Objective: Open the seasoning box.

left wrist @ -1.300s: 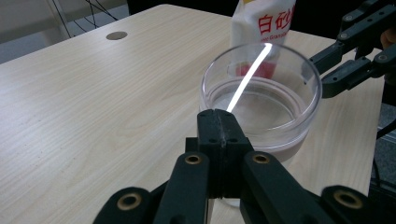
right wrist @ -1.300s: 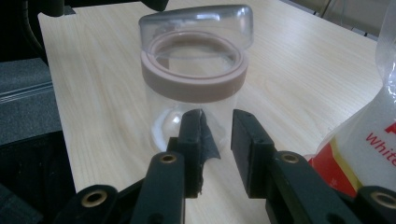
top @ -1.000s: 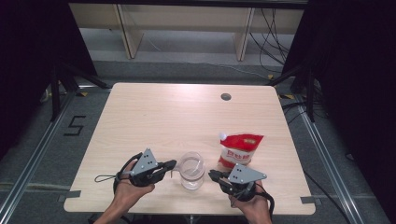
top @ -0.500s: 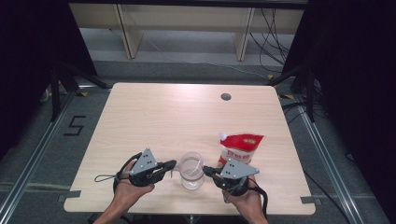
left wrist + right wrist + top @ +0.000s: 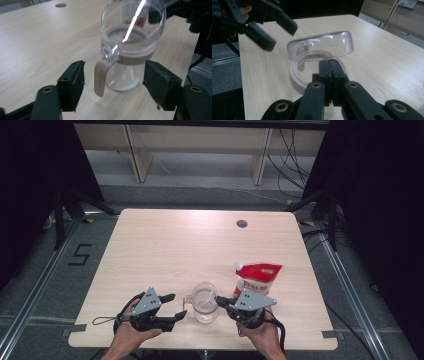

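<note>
Clear cup (image 5: 204,301) w/ beige handle sits near table's (image 5: 150,250) front edge, between both grippers; red pouch (image 5: 257,276) just behind-right. Left gripper (image 5: 176,306) jaws just opened wide, handle between them, untouched. Right gripper (image 5: 221,301) jaws closed together at cup's rim; open room across far tabletop.

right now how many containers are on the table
2: a clear lidded jar at the near edge between the two grippers, and a red-and-white pouch just behind it to the right. None looks hidden.
</note>
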A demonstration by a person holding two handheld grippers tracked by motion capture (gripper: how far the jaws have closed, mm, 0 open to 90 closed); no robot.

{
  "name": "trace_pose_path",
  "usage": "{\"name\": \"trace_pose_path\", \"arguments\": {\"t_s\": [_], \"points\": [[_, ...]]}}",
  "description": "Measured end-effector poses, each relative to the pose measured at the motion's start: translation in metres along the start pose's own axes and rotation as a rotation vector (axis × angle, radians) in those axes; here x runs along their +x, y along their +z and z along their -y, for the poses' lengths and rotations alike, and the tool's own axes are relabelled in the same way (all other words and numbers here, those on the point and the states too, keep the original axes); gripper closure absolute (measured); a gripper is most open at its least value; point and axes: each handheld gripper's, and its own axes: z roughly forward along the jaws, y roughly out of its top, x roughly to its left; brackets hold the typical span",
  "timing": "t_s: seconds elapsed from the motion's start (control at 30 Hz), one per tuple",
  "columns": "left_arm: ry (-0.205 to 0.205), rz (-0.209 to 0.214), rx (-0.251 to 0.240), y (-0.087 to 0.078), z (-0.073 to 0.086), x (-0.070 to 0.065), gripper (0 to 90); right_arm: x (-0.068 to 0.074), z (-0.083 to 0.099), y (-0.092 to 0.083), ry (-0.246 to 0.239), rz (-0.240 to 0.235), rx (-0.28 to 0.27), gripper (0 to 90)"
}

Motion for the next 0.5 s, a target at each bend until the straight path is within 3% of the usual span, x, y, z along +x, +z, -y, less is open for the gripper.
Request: {"name": "trace_pose_path", "arguments": {"t_s": [0.17,0.2,0.27,0.5], "points": [[-0.025,0.011,0.031,0.000,0.010,-0.002,20.6,0.001,-0.003,0.001,0.010,0.004,-0.001,89.9],[-0.062,-0.007,0.032,0.000,0.014,-0.004,18.2,0.003,-0.005,0.003,0.007,0.009,-0.012,89.8],[-0.046,-0.023,0.029,-0.001,0.019,-0.002,16.8,0.002,-0.007,0.003,-0.016,0.007,-0.016,89.7],[-0.062,-0.033,0.041,-0.006,0.032,0.007,16.7,0.004,-0.013,0.004,-0.029,0.016,-0.018,89.3]]}}
